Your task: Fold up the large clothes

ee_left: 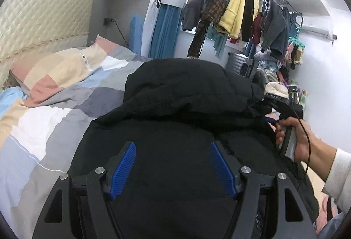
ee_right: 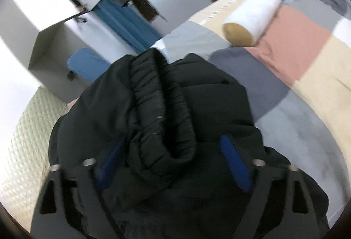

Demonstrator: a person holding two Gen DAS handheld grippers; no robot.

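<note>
A large black padded jacket point(ee_left: 186, 94) lies bunched on the patchwork bed point(ee_left: 54, 112). My left gripper point(ee_left: 173, 149) is open, its blue pads spread wide just above the jacket's black fabric. My right gripper point(ee_right: 173, 147) is open around a thick ribbed fold of the jacket point(ee_right: 158, 112), which sits between the blue pads point(ee_right: 234, 162); the view is motion-blurred. The right gripper also shows in the left wrist view point(ee_left: 283, 107), held by a hand at the jacket's right edge.
A quilted headboard point(ee_left: 33, 24) and pillow point(ee_left: 57, 77) are at the left. A rack of hanging clothes point(ee_left: 241, 9) and a suitcase point(ee_left: 241, 63) stand behind the bed. A rolled white and tan bolster point(ee_right: 252, 15) lies on the bed.
</note>
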